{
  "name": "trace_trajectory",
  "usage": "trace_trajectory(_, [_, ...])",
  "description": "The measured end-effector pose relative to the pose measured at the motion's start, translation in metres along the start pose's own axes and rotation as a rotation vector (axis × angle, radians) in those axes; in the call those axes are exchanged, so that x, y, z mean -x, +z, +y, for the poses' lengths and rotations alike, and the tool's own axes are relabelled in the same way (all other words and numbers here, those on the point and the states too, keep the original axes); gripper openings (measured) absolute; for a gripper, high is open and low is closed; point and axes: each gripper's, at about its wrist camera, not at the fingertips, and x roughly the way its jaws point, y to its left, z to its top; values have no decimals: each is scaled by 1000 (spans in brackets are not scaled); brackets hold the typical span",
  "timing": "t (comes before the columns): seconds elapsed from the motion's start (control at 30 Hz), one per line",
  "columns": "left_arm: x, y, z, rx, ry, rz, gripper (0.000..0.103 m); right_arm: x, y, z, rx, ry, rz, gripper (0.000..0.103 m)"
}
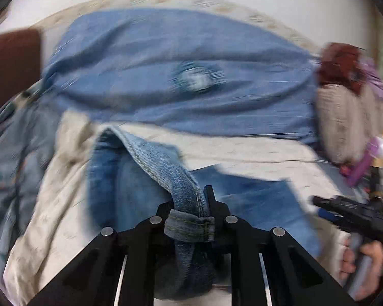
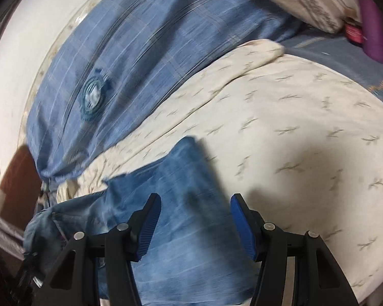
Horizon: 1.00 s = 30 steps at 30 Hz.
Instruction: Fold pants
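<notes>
No writing can be read anywhere; the one mark is a round blue-and-white stitched emblem (image 2: 93,94) on the blue checked cotton blanket (image 2: 140,46), too blurred to make out. That blanket lies across the far part of a bed, over a cream bedsheet printed with small grey sprigs (image 2: 306,117) that covers the near part. Beyond the blanket stands a plain white wall (image 2: 10,63), with a dark brown wooden panel (image 1: 12,61) at the left edge. A cream pillow with brown stripes (image 2: 293,0) sits at the head of the bed, a purple object (image 2: 372,17) beside it, its kind unclear. The faded blue denim pants (image 2: 181,204) lie on the cream sheet, near the blanket's edge. The left tool (image 1: 189,201) is pressed together, pinching a stitched denim hem of the pants, which hangs in a fold from its black fingers, raised off the sheet. The right tool (image 2: 195,227) stands spread, its ribbed blue pads (image 2: 149,227) apart above the flat denim and gripping nothing; whether they touch the cloth cannot be told. In the left wrist view a person's hand (image 1: 362,262) grips that right tool's handle.
</notes>
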Motion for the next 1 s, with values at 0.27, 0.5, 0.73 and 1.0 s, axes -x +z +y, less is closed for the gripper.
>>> trace_trajectory(0.27, [-49, -7, -131, -310, -50, 69, 17, 26, 19, -45, -136, -6, -81, 60])
trace_trajectory(0.5, [-42, -12, -104, -297, 30, 48, 20, 26, 23, -48, -127, -3, -69, 60])
trace_trajectory(0.73, [2, 1, 14, -123, 182, 49, 61, 11, 4, -9, -21, 40, -26, 60])
trace_trajectory(1.0, [13, -38, 173, 201, 363, 189, 71, -9, -30, 50, 187, 60, 19, 60])
